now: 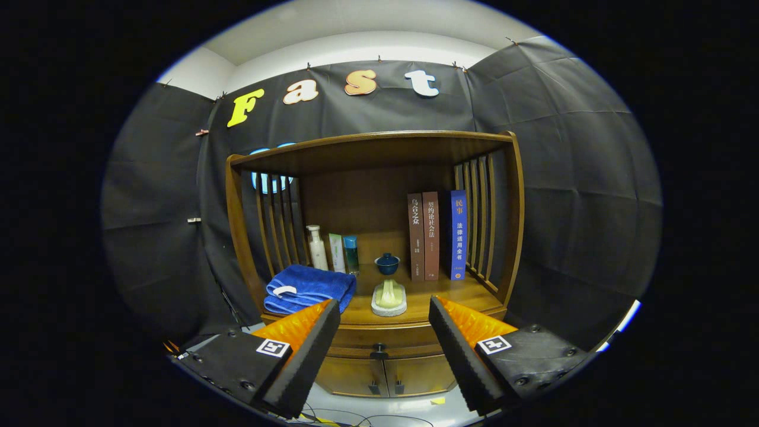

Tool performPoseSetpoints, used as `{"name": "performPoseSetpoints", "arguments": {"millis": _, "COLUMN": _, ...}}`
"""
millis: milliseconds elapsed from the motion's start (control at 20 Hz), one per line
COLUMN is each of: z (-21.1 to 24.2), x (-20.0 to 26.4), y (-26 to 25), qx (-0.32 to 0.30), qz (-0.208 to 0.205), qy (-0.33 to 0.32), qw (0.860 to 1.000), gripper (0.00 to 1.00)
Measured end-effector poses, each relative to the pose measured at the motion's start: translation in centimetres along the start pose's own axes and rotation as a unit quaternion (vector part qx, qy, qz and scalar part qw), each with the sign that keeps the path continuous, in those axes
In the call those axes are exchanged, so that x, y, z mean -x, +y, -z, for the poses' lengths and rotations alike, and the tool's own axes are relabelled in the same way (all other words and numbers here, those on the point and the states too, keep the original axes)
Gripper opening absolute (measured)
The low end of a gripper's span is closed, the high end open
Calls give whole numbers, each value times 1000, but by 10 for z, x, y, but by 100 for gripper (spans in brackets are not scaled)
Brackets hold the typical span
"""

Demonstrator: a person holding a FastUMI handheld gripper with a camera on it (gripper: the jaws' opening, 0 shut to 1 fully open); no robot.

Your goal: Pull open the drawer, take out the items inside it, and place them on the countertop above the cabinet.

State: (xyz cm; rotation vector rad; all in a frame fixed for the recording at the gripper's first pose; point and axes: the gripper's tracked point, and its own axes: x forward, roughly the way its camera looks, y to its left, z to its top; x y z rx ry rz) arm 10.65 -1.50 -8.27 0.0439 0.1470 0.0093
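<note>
A wooden cabinet stands ahead with a shelf-like countertop [427,302] under a wooden canopy. Below the countertop runs a closed drawer [356,338] with a small dark knob [379,351] at its middle. My gripper [384,311] is open, its two fingers spread wide, and the knob lies between and beyond them at some distance. Under the drawer are two small cabinet doors [385,375] with dark handles. What the drawer holds is hidden.
On the countertop lie a folded blue towel [308,287], a pale item on a white dish [389,296], a dark blue lidded cup [387,263], several bottles [332,249] and three upright books [437,234]. Slatted wooden sides flank the shelf.
</note>
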Motion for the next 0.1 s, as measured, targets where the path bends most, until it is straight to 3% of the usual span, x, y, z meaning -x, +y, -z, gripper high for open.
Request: {"name": "performPoseSetpoints", "arguments": {"millis": 100, "z": 3, "x": -1, "y": 2, "qx": 1, "qz": -2, "qy": 4, "qw": 1000, "gripper": 99}}
